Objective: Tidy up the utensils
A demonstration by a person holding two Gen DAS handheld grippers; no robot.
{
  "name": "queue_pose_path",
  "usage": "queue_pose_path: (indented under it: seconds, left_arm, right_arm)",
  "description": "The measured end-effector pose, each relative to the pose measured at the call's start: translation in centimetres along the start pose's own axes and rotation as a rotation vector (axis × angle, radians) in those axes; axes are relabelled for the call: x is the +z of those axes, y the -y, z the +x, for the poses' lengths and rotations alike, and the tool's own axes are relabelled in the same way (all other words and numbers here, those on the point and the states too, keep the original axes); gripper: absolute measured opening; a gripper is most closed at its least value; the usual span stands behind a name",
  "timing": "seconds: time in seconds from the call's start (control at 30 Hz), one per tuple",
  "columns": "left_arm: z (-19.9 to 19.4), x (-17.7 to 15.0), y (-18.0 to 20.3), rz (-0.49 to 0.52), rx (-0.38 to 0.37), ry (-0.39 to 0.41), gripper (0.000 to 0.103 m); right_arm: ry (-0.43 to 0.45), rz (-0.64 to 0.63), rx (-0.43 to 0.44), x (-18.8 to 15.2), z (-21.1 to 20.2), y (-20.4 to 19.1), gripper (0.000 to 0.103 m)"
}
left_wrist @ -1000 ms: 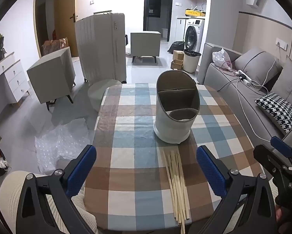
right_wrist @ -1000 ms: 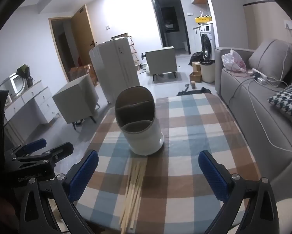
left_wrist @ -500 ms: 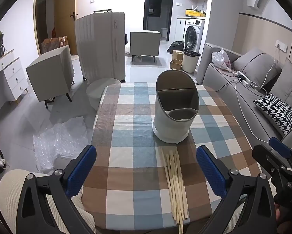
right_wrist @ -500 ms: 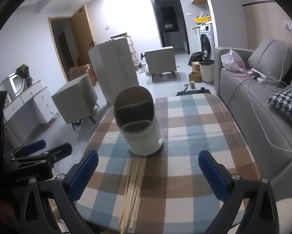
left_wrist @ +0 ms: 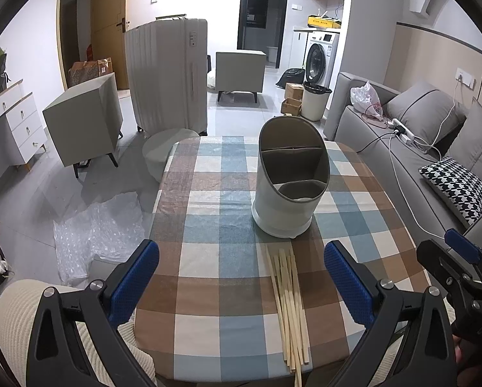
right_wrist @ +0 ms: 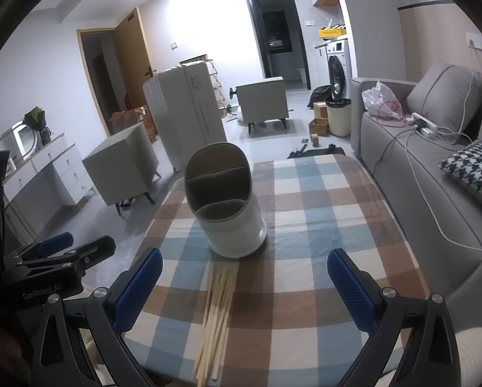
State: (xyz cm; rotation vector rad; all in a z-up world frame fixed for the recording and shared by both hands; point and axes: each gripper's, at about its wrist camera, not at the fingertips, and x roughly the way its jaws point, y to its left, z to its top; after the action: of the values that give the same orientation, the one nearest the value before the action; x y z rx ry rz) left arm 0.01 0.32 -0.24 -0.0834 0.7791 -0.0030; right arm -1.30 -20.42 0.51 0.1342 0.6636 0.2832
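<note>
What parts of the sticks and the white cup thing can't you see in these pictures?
- Chopsticks: in the left wrist view, their near ends run past the table edge into shadow. In the right wrist view they look blurry, so they can't be counted.
- Utensil holder: in both views its walls hide the compartment bottoms.
- Right gripper: the left wrist view's edge cuts it off.

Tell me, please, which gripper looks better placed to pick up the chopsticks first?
Probably the left gripper: the chopsticks lie between its open fingers, right of centre. The right gripper, also open, has them toward its left finger. Neither touches them.
</note>
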Motion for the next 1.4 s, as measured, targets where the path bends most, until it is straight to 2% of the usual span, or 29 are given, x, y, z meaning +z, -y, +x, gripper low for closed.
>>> queue_pose_path:
  seconds: [1.4]
  left_arm:
    - [0.47,0.0,0.29,-0.006,-0.011,-0.012,0.1]
  right_arm:
    - [-0.008,0.002,0.004,0.14,-0.01,0.11,0.1]
